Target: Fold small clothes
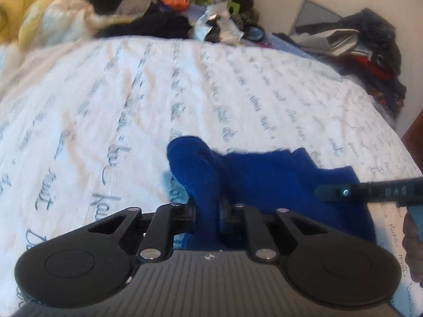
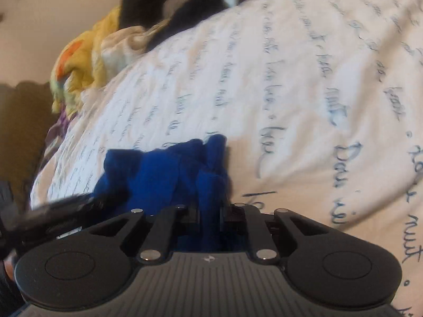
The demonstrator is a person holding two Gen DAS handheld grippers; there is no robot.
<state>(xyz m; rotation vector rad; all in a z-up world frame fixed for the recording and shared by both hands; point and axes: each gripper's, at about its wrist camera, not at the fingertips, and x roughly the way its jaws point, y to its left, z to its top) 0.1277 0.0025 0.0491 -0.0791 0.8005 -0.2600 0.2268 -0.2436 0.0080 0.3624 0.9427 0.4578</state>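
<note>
Cloth, bright blue and fleecy, sits low centre in both wrist views, on a white bedspread [image 1: 238, 84] printed w/ cursive script. I have this blue garment [image 1: 264, 179] pinched from two ends. Left gripper [image 1: 207, 208]: jaws nearly closed, a bunched fold of the blue fabric squeezed between them and rising as a rounded hump just above the tips. Right gripper [image 2: 210, 211]: jaws likewise drawn in tight on a narrow twist of the same cloth.

Key relation: in the left view the garment runs from my left jaws off toward the right edge of frame, where the right gripper's dark arm comes in at mid-right. So its long axis lies roughly between the two grippers, each at one end. Neither is nearer; both are already on it. My guess is the next move brings one end over to the other, so that axis matters.

Hard to make out: what kind of garment it is, and its edges or corners; the gripper bodies cover the near part. I can't tell if the middle rests on the bed or hangs. Both pics are motion-blurred. Piles of other clothes [image 1: 87, 13] lie along the top of frame, well apart.
</note>
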